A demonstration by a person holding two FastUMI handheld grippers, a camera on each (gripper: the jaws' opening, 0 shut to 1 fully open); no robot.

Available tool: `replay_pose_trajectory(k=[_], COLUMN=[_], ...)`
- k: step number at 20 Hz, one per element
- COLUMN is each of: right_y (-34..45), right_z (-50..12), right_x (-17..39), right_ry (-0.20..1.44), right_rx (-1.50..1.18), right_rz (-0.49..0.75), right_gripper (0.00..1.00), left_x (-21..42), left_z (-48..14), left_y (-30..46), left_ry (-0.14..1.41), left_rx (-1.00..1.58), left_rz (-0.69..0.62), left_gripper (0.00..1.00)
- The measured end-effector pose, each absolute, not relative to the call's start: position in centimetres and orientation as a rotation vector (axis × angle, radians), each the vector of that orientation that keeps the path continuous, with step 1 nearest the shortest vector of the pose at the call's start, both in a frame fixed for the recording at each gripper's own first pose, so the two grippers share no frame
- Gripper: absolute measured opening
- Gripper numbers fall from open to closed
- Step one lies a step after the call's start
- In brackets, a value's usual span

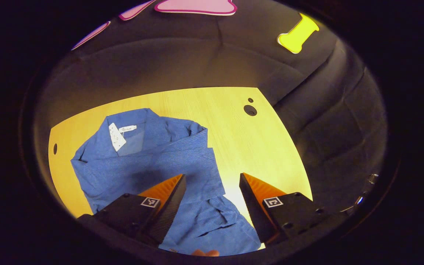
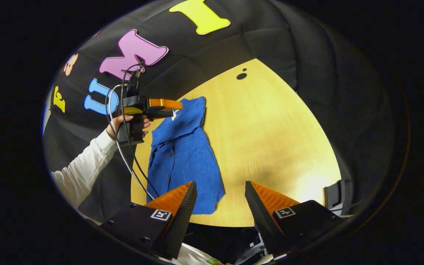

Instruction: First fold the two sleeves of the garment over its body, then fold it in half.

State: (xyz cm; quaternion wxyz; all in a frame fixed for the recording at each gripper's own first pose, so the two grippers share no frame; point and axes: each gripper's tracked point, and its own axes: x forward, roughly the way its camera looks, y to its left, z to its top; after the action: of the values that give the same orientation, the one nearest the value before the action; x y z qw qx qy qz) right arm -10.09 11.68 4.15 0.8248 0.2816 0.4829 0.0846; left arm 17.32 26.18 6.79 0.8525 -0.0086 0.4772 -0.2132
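Note:
A blue button shirt [image 1: 153, 162] lies on the yellow wooden table [image 1: 256, 147], collar and white label [image 1: 117, 135] toward the far left. My left gripper [image 1: 212, 179] hovers open over the shirt's right edge, with nothing between its fingers. In the right gripper view the shirt [image 2: 182, 158] lies as a narrow strip along the table's left side, with no sleeve sticking out. There a hand in a white sleeve [image 2: 83, 165] holds the left gripper [image 2: 177, 109] over the collar end. My right gripper [image 2: 221, 184] is open and empty, held off the table's near edge, close to the shirt's hem.
Two dark holes [image 1: 250, 110] mark the table's far right corner, and another hole [image 1: 55, 148] sits at the left edge. Bare tabletop [image 2: 271, 140] stretches right of the shirt. A black fixture [image 2: 335, 195] stands at the table's right edge. Cables [image 2: 123, 147] hang from the left gripper.

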Motion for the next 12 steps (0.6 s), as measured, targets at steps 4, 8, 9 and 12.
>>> replay_pose_trajectory(k=[4, 8, 9, 12], right_y=[15.1, 19.4, 20.8, 22.3], right_z=[3.2, 0.8, 0.1, -2.7], right_x=[-9.5, -9.9, -9.9, -9.8], right_ry=[1.065, 1.176, 1.212, 1.324], right_rx=[0.548, 0.476, 0.465, 0.453], right_rz=[0.222, 0.25, 0.255, 0.214], right_gripper=[0.86, 0.88, 0.89, 0.97], left_x=[12.5, 4.8, 2.7, -3.7], left_z=[7.6, 3.7, 2.5, -1.1], left_y=[34.9, 44.2, 46.4, 51.4], left_ry=[0.966, 1.1, 1.129, 1.229], left_rx=[0.04, -0.005, -0.015, -0.064], left_rz=[-0.375, -0.298, -0.272, -0.239], left_gripper=[0.84, 0.85, 0.85, 0.84])
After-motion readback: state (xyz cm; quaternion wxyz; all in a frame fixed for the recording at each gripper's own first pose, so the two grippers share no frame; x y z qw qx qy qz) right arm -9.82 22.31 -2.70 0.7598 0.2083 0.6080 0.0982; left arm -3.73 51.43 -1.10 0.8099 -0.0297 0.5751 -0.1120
